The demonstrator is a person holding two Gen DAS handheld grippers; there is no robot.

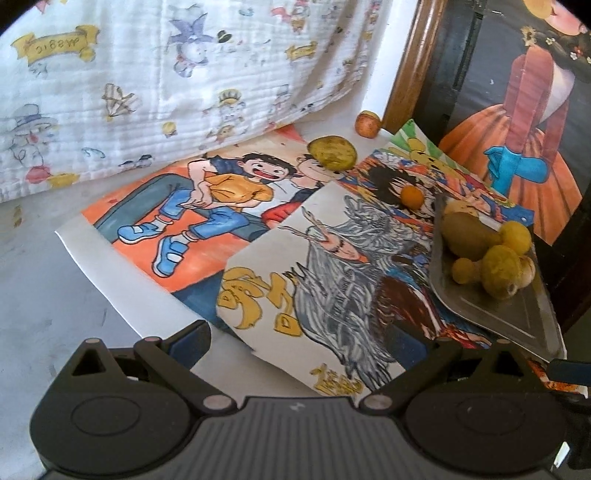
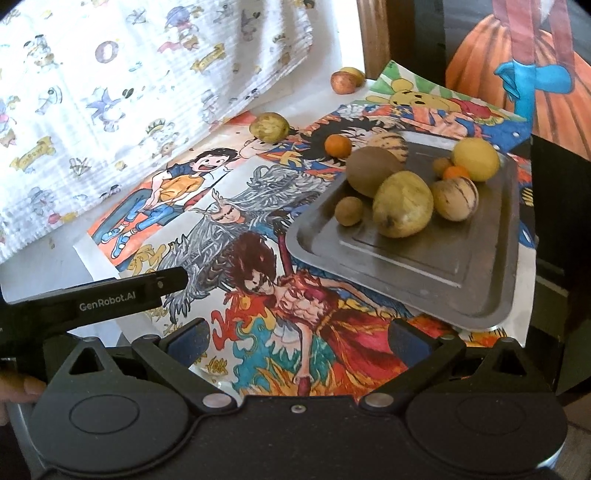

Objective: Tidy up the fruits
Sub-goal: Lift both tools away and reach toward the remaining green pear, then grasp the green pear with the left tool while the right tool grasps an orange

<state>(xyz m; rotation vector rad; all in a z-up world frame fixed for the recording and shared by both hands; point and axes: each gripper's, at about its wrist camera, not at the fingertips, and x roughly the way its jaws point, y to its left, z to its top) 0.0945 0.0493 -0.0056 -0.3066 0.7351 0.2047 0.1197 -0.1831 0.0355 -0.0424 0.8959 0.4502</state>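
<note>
Both grippers, left (image 1: 297,343) and right (image 2: 299,341), gape wide and hold nothing. Ahead-right of the right one, the flat grey metal tray (image 2: 424,266) holds fruit; its long yellow-green mango (image 2: 402,205) lies slanting. Bare tray floor lies nearest.

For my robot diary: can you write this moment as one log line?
left gripper open, empty | right gripper open, empty | tray holds fruits | green fruit, small orange off tray

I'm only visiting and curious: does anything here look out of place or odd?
Yes. Most fruit sits on the grey metal tray, but some lies loose on the colourful drawings: a green-yellow round fruit, a small orange fruit by the tray's far edge, and a reddish-brown fruit near the wooden frame. The tray also looks slightly tilted.
</note>
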